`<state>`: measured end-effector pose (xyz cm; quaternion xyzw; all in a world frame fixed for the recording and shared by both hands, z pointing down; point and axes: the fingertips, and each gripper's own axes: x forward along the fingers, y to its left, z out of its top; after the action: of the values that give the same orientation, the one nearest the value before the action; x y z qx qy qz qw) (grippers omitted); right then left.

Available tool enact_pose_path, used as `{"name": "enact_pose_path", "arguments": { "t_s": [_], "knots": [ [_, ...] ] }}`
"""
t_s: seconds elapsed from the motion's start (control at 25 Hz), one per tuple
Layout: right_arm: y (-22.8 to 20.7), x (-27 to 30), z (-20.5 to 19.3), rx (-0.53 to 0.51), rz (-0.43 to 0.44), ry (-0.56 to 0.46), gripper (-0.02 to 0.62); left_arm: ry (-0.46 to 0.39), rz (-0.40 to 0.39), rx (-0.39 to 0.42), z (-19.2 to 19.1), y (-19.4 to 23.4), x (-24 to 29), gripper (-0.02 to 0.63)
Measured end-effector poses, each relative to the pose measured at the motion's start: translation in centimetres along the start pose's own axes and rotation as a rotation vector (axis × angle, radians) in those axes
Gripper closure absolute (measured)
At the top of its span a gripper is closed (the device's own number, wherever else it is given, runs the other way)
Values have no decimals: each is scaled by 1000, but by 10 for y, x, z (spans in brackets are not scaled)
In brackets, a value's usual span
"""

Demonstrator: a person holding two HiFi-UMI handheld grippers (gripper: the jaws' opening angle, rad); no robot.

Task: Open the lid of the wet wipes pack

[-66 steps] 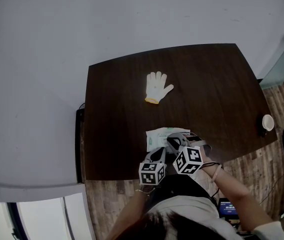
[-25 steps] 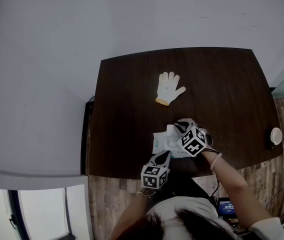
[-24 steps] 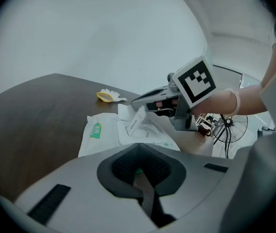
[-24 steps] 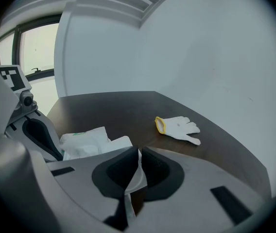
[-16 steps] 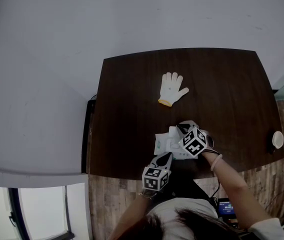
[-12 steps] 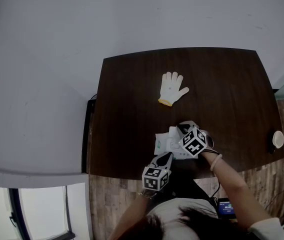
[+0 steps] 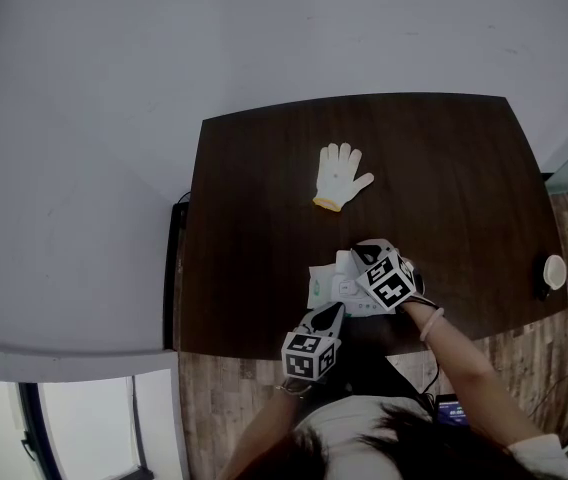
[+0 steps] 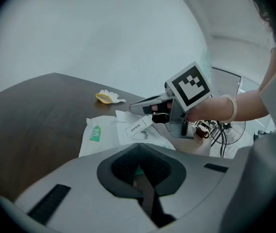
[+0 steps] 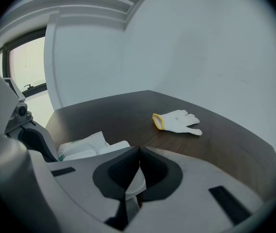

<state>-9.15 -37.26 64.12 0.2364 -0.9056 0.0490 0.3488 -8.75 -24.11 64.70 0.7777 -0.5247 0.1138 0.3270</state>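
The white wet wipes pack [image 7: 322,286] with green print lies near the front edge of the dark table [image 7: 264,168]. My right gripper [image 7: 353,259] hangs over the pack, shut on its lid flap [image 8: 135,127], a white sticker marked OPEN, which is raised off the pack [image 8: 96,135]. Between the shut jaws of the right gripper [image 9: 138,165] a strip of white flap [image 9: 135,184] shows. My left gripper [image 7: 329,314] sits at the pack's near edge, and in its own view the left gripper [image 8: 139,176] is shut on that edge.
A white work glove [image 7: 341,175] with a yellow cuff lies farther back on the table, also the glove [image 9: 177,121] ahead of the right gripper. A white cup [image 7: 554,268] stands at the table's right edge. A wall borders the far side.
Since the oldest frame my right gripper moved from the pack's near edge to over the pack. Over the last second neither gripper shows a clear shift; only the camera drifted slightly.
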Motion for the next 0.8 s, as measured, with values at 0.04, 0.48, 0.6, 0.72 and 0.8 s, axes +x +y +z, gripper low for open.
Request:
{"name": "enact_pose_path", "arguments": {
  "t_s": [0.04,0.48,0.6,0.72,0.8],
  "knots": [
    [0,-3,4,-3,-4,-14,584,-7,0,0,2,0,-1,588],
    [7,-36,15,31,-63,-60,584,-54,-14,42,22,-4,-17,588],
    [12,-45,16,38,-82,-75,585,-74,-10,60,29,-3,-23,588],
    [17,-55,16,40,-103,-87,586,-99,-6,79,38,-2,-31,588],
    [21,-63,18,45,-115,-96,586,-112,-1,96,44,-3,-36,588]
  ]
}}
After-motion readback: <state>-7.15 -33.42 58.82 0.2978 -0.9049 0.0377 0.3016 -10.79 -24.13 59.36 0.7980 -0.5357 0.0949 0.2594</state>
